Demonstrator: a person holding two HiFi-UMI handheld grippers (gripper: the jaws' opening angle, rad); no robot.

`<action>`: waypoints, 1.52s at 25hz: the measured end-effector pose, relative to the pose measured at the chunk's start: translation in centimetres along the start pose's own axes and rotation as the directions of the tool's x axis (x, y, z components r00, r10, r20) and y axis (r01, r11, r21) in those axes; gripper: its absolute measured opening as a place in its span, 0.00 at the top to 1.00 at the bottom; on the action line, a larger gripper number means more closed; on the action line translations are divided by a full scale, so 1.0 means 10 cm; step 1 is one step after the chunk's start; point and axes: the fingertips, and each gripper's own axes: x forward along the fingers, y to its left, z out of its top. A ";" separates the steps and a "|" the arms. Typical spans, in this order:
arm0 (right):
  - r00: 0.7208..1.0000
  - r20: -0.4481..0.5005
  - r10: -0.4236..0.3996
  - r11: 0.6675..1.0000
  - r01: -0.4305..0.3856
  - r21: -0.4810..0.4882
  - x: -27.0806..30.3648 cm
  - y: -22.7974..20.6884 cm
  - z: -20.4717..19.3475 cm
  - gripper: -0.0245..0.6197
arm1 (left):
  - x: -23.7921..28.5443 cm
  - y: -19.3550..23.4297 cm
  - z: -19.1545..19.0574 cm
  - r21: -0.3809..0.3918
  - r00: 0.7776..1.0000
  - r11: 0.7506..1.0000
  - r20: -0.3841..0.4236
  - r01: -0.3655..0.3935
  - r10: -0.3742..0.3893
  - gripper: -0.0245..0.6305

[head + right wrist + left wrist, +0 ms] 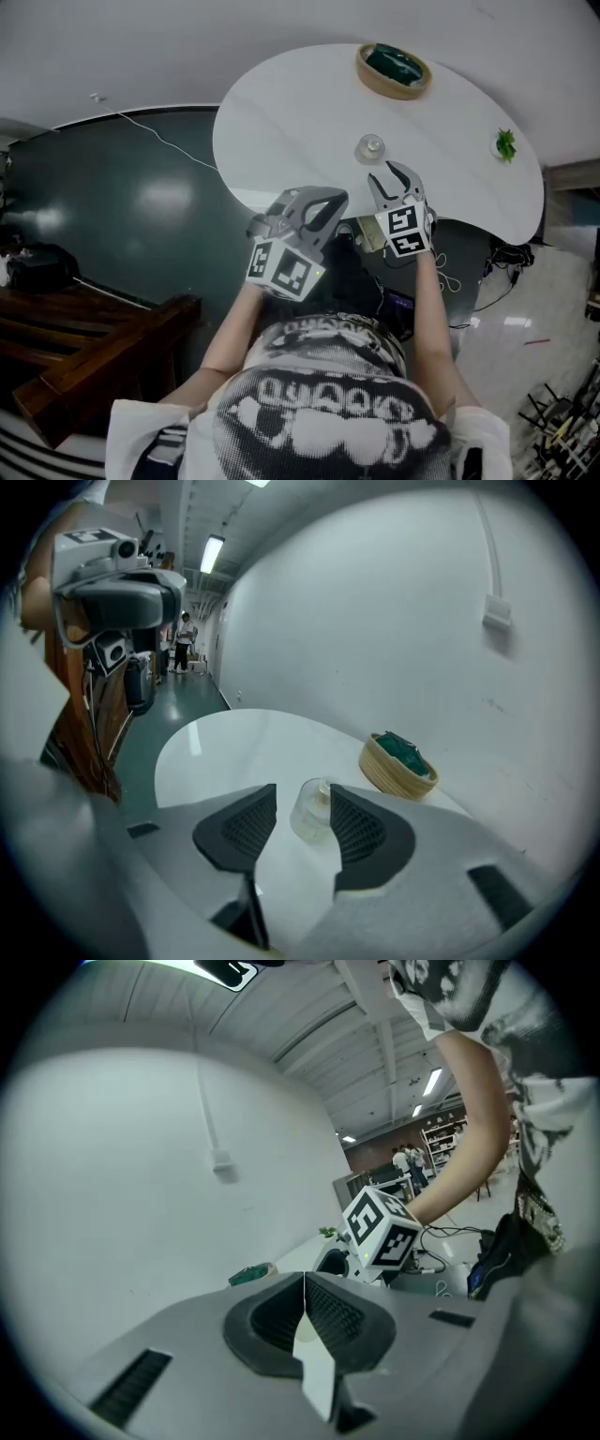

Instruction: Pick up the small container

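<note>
The small container (370, 147), a clear round jar with a lid, stands on the white oval table (281, 131) near its middle. My right gripper (389, 175) is just short of it over the table's near edge, and its jaws stand open. In the right gripper view the small container (309, 810) sits at the tips of the two dark pads (246, 829), partly behind the right one, and neither pad presses on it. My left gripper (319, 202) hovers at the table's near edge to the left, shut with nothing in it; its pads (328, 1312) meet.
A woven basket (375, 80) holding something green sits at the table's far side, also shown as the basket (398, 766) beyond the jar. A small green sprig (506, 143) lies near the right edge. Dark floor and a wooden bench (84, 347) lie to the left.
</note>
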 end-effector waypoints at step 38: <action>0.935 -0.158 0.316 0.947 -0.321 -0.008 1.36 -0.11 -0.63 0.44 | 0.37 0.46 -0.32 -0.093 0.948 0.957 -0.190 -0.275 0.254 0.96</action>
